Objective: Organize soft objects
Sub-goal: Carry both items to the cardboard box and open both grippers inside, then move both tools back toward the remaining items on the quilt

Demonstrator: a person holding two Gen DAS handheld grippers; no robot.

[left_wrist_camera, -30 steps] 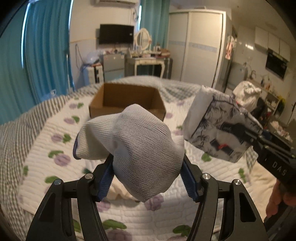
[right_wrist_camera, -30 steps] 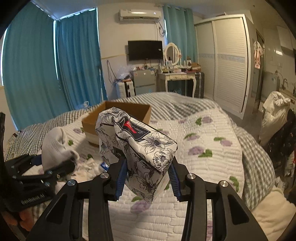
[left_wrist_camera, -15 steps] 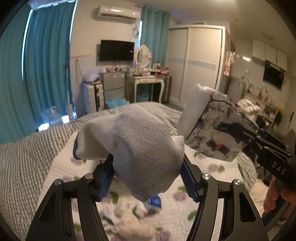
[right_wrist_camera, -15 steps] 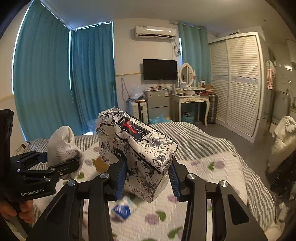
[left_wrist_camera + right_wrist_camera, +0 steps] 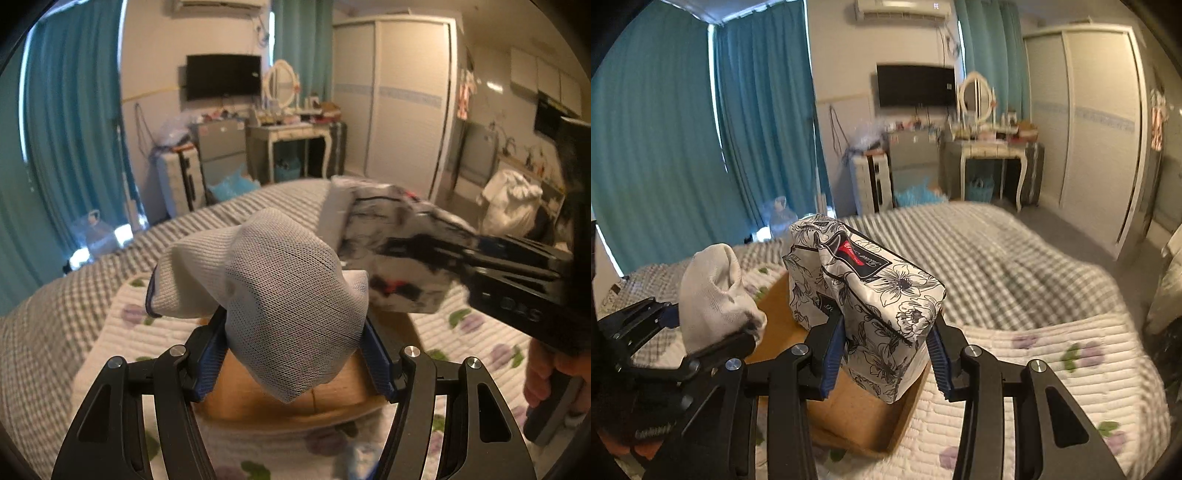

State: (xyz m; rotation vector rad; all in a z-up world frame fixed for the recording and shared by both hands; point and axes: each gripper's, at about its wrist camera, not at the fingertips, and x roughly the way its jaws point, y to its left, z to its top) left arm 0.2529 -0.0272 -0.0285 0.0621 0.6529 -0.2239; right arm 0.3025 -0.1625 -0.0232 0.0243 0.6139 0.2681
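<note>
My left gripper (image 5: pixel 291 354) is shut on a white knitted sock (image 5: pixel 280 295) and holds it above an open cardboard box (image 5: pixel 332 402) on the bed. My right gripper (image 5: pixel 884 354) is shut on a black-and-white floral tissue pack (image 5: pixel 871 295), held over the same box (image 5: pixel 864 410). The sock (image 5: pixel 713 291) and left gripper (image 5: pixel 701 332) show at the left of the right wrist view. The pack (image 5: pixel 391 266) and right gripper (image 5: pixel 424 266) show blurred at the right of the left wrist view.
The bed has a white quilt with purple flowers (image 5: pixel 1052 369) over a grey checked sheet (image 5: pixel 997 258). Beyond its far edge stand teal curtains (image 5: pixel 683 147), a dressing table (image 5: pixel 986 155) and a white wardrobe (image 5: pixel 1100 129). A hand (image 5: pixel 546 376) grips the right handle.
Both grippers have moved forward and tipped down over the box, which now lies right beneath the sock and the pack. Both holds are unchanged.
</note>
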